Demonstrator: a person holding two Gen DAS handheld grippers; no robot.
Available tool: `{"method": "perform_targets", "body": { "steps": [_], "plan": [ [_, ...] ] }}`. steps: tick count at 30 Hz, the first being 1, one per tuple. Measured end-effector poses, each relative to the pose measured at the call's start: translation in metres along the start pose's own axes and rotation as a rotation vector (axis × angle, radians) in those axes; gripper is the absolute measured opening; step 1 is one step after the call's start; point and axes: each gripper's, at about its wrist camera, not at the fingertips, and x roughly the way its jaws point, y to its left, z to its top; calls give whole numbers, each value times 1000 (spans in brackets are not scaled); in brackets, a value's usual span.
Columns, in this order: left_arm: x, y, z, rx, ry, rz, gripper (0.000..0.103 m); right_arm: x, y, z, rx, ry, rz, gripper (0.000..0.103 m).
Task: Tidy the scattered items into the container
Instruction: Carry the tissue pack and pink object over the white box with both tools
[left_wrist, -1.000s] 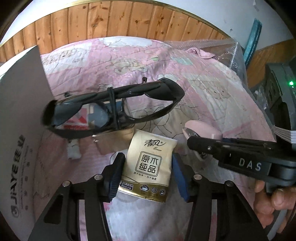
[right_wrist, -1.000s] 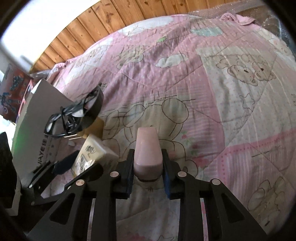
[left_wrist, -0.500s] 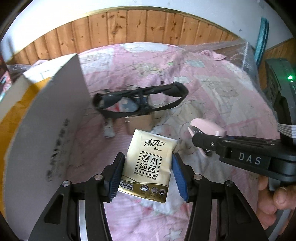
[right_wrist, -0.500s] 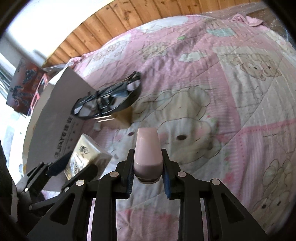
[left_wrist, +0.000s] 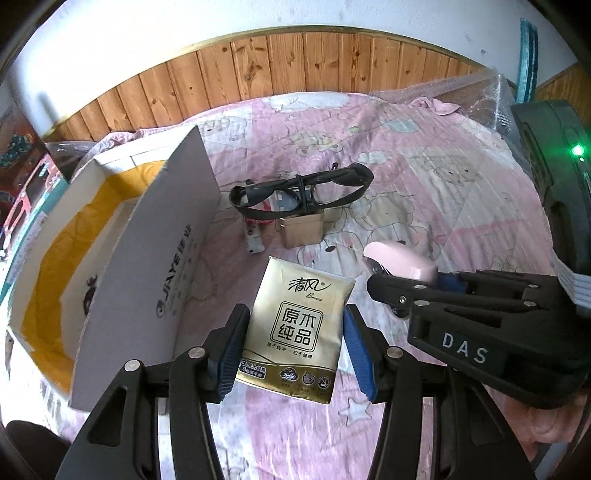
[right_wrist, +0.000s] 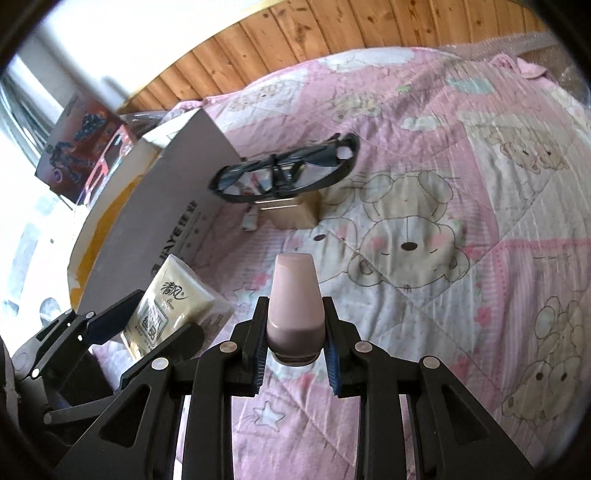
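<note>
Both loads have been lifted well clear of the bed now: the tissue pack (left_wrist: 295, 328) is clamped in the left gripper (left_wrist: 293, 350) just right of the box (left_wrist: 147, 258), and the pink case (right_wrist: 295, 299) is pinched in the right gripper (right_wrist: 295, 347). Box interior's been brought into view, so drop-off looks close. Glasses (left_wrist: 299, 192) are left beside the box.

Both wrist views look forward and down over the bed (left_wrist: 424, 155), close above it; both share the glasses (left_wrist: 299, 192) (right_wrist: 284, 173) mid-frame and the box (left_wrist: 147, 266) (right_wrist: 162, 206) at left.
</note>
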Motion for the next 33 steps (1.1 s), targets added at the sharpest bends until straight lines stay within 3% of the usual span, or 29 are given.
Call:
{"method": "perform_targets", "body": {
  "steps": [7, 17, 33],
  "plan": [
    [-24, 6, -10, -19, -15, 39, 53, -18, 15, -9, -47, -27, 11, 28],
    [-49, 30, -35, -84, -26, 74, 53, -13, 32, -30, -121, 4, 2, 28],
    [-96, 87, -60, -212, -91, 64, 53, -8, 78, -58, -259, 20, -7, 28]
  ]
}}
